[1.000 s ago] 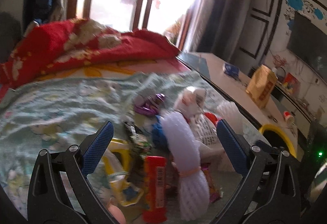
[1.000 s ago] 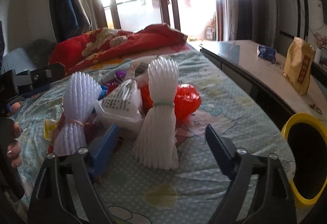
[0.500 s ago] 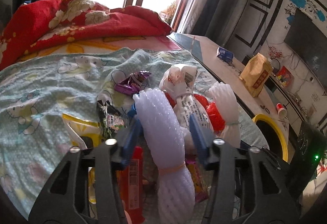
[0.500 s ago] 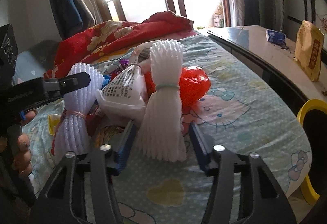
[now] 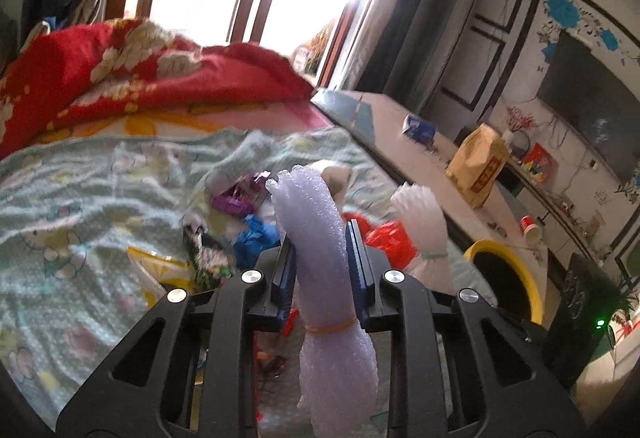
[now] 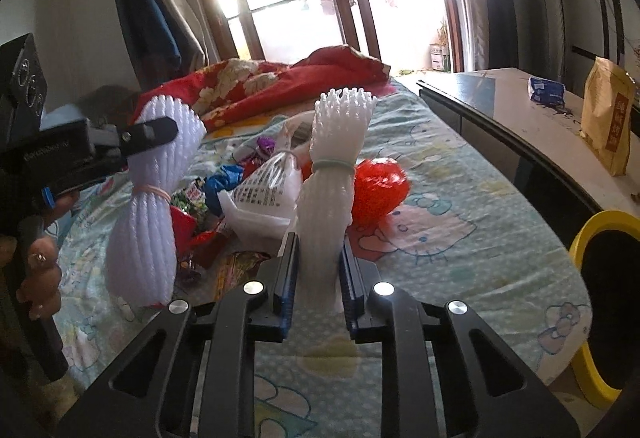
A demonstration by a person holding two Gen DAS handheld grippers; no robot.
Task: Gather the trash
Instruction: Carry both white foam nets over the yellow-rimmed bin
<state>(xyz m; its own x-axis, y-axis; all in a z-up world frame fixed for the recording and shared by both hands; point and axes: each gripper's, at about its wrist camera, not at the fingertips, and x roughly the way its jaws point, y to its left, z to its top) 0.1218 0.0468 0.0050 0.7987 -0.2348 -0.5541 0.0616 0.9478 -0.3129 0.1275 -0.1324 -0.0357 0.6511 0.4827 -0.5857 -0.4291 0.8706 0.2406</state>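
Observation:
My left gripper (image 5: 320, 234) is shut on a white foam-net bundle (image 5: 312, 194) tied with an orange rubber band, held upright above the bed. From the right wrist view the same bundle (image 6: 148, 206) hangs clear of the sheet in the left gripper's fingers (image 6: 150, 132). My right gripper (image 6: 318, 243) is shut on a second foam-net bundle (image 6: 338, 142) with a green band; its lower end is hidden between the jaws. On the sheet behind lie a red plastic bag (image 6: 380, 186), a tied white bag (image 6: 264, 198) and several wrappers (image 5: 236, 198).
A black bin with a yellow rim (image 6: 600, 226) stands off the bed's right edge. A long side table (image 6: 520, 118) carries a brown paper bag (image 6: 608, 122) and a blue pack (image 6: 546, 90). A red quilt (image 5: 140, 70) lies at the head of the bed.
Both grippers went from wide open to shut, each on a foam-net bundle. The left one has raised its bundle off the sheet.

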